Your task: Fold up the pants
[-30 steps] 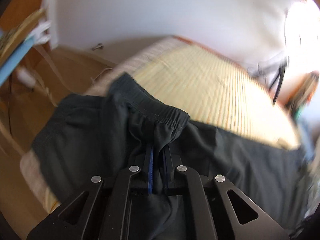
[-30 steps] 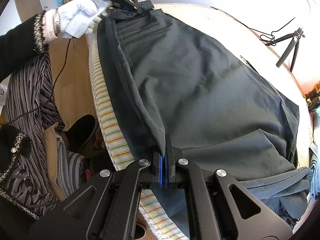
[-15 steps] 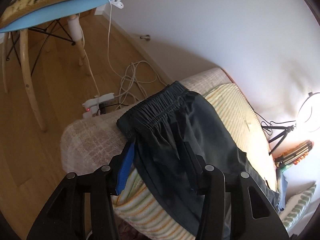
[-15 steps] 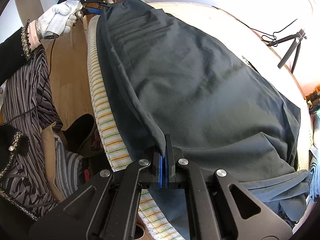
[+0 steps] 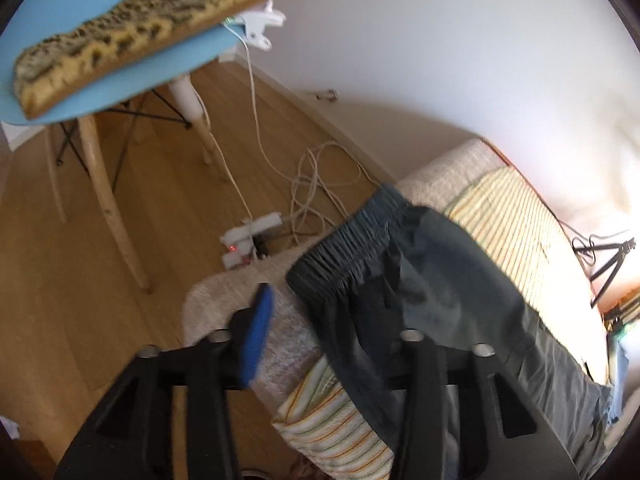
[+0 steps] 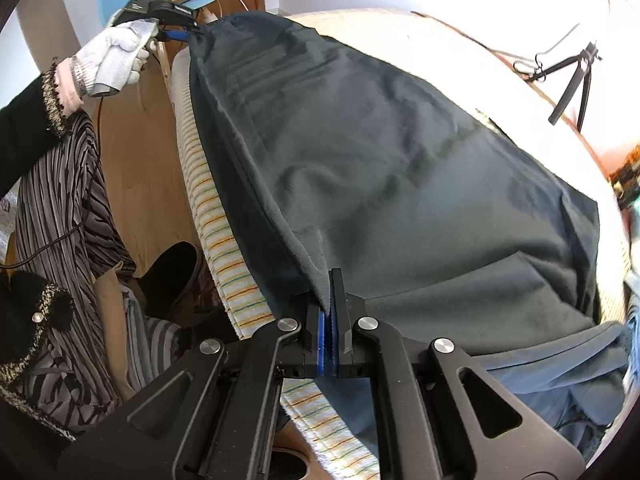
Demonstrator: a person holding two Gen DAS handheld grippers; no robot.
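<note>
Right gripper (image 6: pixel 329 316): jaws clamped on pants (image 6: pixel 400 168) hem, lower centre.
Left gripper (image 5: pixel 332 328): jaws spread, holding nothing; waistband (image 5: pixel 352 248) lies between them.
Pants: spread across striped mattress (image 6: pixel 208 224).
Left view only: chair (image 5: pixel 120 80), cables (image 5: pixel 316 184), upper left.

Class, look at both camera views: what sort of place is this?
Probably a bedroom at home: dark pants lie on a striped bed cover, beside a wood floor and a blue chair.

Dark charcoal pants (image 6: pixel 400 168) lie on a cream cover (image 5: pixel 332 432) striped orange and green, beside a sky-blue chair (image 5: pixel 100 80) with a leopard-print cushion (image 5: pixel 136 36), above a honey-brown wooden floor (image 5: pixel 60 264).
</note>
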